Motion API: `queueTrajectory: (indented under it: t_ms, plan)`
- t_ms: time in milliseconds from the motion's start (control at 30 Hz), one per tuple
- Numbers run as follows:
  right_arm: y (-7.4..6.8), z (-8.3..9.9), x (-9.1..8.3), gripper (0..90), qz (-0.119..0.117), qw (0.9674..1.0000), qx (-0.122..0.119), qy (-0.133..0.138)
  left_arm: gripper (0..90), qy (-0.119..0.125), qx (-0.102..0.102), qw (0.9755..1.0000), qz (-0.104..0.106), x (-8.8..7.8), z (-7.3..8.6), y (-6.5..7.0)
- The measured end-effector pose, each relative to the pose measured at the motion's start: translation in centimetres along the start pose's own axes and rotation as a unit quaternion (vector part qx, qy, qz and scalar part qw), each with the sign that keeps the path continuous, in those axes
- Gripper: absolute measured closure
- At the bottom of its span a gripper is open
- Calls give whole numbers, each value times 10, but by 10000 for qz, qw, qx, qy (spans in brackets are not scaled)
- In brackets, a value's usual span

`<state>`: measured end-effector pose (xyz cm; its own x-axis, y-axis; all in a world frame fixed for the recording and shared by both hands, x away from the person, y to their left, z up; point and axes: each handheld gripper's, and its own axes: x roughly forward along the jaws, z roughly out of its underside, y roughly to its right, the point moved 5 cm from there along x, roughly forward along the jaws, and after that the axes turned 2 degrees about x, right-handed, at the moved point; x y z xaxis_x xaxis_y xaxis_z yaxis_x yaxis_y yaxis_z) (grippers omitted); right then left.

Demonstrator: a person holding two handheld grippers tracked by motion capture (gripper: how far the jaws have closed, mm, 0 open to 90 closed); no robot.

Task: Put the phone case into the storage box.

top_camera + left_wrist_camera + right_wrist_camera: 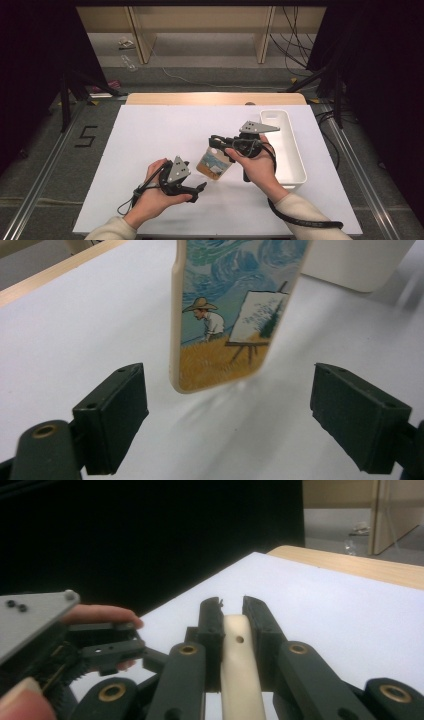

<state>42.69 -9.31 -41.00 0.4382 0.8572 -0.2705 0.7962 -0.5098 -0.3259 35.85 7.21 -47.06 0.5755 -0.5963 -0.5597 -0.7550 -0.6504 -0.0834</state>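
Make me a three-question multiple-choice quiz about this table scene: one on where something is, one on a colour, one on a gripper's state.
1. Where is the tray?
A. at the table's right side
B. at the left edge
C. on the floor

2. What colour is the field painted on the phone case?
A. red
B. golden yellow
C. purple

3. How is the right gripper?
A. wide open
B. shut on the case
C. lying on the table

Answers:
1 A, the high view shows the tray right of the hands.
2 B, the left gripper view shows a yellow field under the painter.
3 B, its jaws clamp the case's cream edge.
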Motion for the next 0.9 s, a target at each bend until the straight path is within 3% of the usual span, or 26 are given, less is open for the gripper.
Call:
queueTrajectory:
  t_ms: [100,267,400,533,633,900]
  plan:
    - [-2,-2,-1,799,-89,9999,-30,-38,147,-8,-67,10000,17,0,2,-2]
    - [-7,-6,-3,798,-135,9987,-447,-197,151,13,-126,9999,54,0,3,-5]
    - [-10,-10,-6,797,-196,9950,-920,-349,156,10,-82,9999,90,1,4,-5]
    - [-12,-12,-9,797,-292,9907,-1214,-547,159,31,-78,9999,96,1,4,-5]
    - [-12,-14,-11,797,-341,9878,-1353,-696,163,54,-72,9999,130,1,4,-6]
    - [-15,-17,-14,797,-453,9843,-1491,-822,168,54,-41,9999,122,1,4,-6]
